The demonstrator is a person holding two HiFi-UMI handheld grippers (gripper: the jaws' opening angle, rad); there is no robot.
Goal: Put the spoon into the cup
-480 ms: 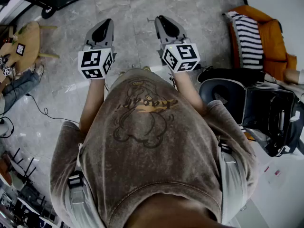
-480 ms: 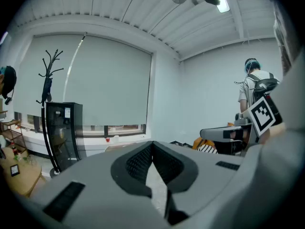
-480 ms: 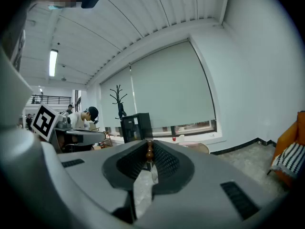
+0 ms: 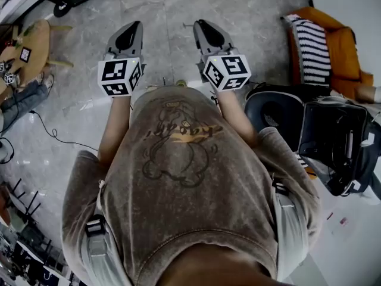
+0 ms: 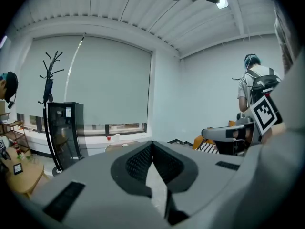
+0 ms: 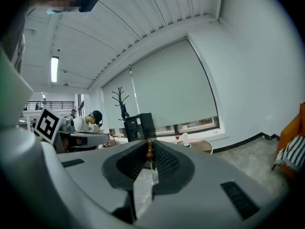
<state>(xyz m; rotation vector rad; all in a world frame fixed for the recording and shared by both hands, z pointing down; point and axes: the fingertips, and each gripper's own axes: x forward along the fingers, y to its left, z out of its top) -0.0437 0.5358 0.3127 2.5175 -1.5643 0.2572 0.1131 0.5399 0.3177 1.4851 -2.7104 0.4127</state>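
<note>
Out in front of my chest I hold both grippers side by side, nearly level, above the grey stone floor (image 4: 172, 11). My left gripper (image 4: 137, 25) has its jaws pressed together at the tips, with nothing between them. My right gripper (image 4: 199, 24) is clamped on the spoon (image 6: 149, 151). Its brown, knobbed end pokes up between the tips, and the jaws sit almost closed around it. The rest of the spoon is too hidden for me to make out.

Off to my right stands an orange chair (image 4: 351, 52) with a striped cushion (image 4: 309, 46) on it, and a black bag (image 4: 333, 139) lies nearer me, well apart from both grippers. At my far left is a round wooden table (image 4: 36, 49). Ahead, against the blinds, a black coat stand (image 5: 50, 75) rises just beside a dark cabinet (image 5: 64, 128).
</note>
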